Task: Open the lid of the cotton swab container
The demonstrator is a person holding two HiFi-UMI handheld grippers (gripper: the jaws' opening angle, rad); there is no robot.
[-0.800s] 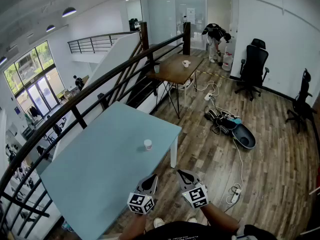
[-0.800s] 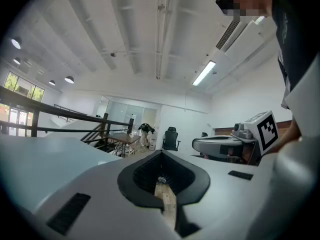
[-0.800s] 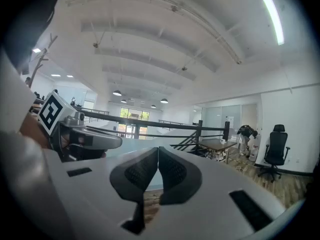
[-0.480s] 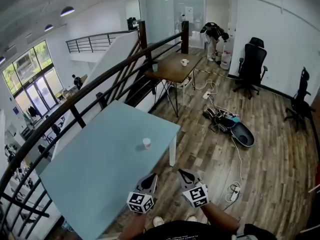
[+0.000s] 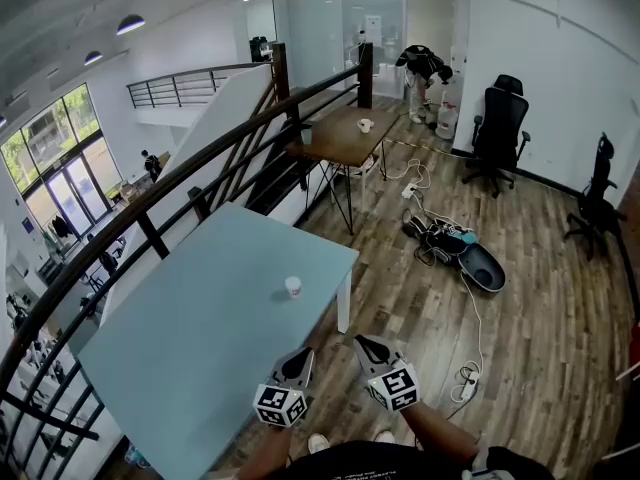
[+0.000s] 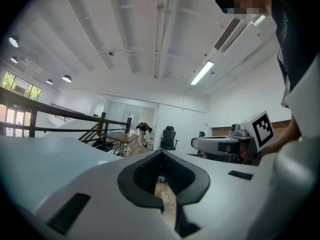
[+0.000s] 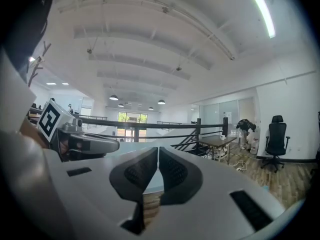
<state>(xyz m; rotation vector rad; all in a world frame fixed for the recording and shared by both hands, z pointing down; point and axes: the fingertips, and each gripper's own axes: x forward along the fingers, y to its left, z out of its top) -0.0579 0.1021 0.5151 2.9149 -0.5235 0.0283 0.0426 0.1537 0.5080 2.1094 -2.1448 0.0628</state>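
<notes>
Slight upward view shift; container [image 5: 293, 286] indistinct

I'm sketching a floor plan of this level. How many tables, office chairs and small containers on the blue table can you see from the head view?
Tables: 2 (light-blue table, wooden table)
Office chairs: 2 (black chair by the wall, black chair at the right edge)
Containers: 1 (white container on the light-blue table)
Total: 5
</notes>
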